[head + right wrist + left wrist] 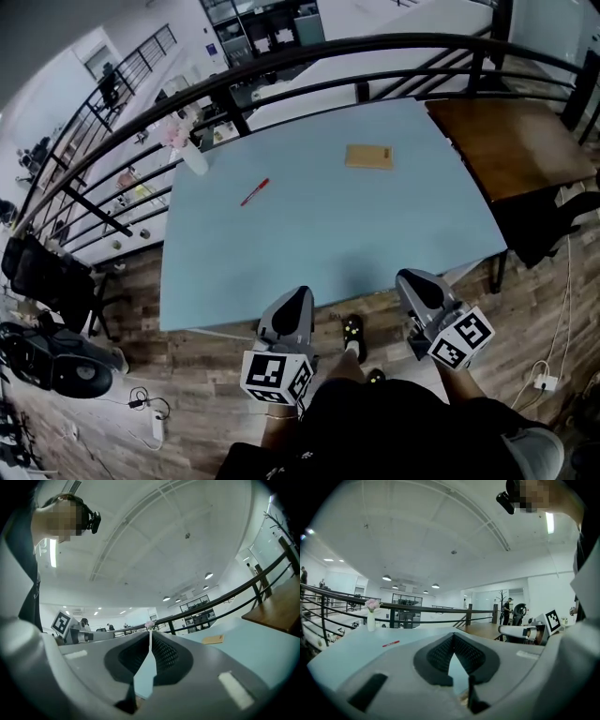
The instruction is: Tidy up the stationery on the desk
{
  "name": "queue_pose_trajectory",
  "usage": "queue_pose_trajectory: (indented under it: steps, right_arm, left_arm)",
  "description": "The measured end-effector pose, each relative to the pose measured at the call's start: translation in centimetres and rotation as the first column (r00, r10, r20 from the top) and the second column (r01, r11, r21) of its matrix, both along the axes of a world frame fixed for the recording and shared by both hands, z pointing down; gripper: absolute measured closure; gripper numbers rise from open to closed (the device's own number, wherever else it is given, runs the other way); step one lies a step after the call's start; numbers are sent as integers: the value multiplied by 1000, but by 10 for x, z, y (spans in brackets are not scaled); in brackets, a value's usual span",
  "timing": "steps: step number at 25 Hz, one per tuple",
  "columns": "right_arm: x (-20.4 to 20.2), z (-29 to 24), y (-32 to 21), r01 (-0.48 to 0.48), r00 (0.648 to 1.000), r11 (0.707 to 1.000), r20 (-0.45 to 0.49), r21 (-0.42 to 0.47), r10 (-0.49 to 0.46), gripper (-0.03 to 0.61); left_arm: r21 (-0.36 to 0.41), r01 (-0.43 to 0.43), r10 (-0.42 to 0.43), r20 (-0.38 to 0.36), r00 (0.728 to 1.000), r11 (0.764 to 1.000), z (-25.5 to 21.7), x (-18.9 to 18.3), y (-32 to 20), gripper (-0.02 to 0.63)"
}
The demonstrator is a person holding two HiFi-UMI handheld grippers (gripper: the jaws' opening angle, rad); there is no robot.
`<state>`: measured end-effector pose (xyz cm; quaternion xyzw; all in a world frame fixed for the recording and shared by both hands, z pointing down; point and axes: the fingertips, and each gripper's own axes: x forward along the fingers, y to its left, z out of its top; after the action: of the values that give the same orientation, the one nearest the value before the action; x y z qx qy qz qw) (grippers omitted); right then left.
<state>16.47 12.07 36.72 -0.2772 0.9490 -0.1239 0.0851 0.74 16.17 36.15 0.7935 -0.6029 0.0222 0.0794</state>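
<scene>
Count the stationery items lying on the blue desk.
2. A red pen lies on the left part of the desk, not far from the vase. A flat brown pad lies farther right, near the far edge. The whole desktop shows, so none looks hidden.

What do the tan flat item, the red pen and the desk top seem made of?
Tan flat item: probably kraft paper or card, matte brown, thin and flat.
Red pen: likely plastic; too small to be sure.
Desk top: smooth pale-blue surface, perhaps laminate; no grain shows.
</scene>
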Motion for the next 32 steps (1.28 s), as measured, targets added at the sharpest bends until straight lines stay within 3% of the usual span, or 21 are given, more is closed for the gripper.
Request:
queue_pose_trajectory:
  steps: [9,22,32]
  right_arm:
    - [20,-5,-78,-134,991,991,-31,-2,133,566]
    - [4,-1,-193,-205,977,979,-64,-18,204,554]
    - [-14,6,-260,-266,958,963,-119,-32,261,542]
  left_arm:
    - [4,-113,113,-9,994,994,-2,7,-99,609]
    - [-31,-142,144,34,989,989,9,-23,-233,587]
    - [-67,-186,186,-2,982,980,25,-46,-310,571]
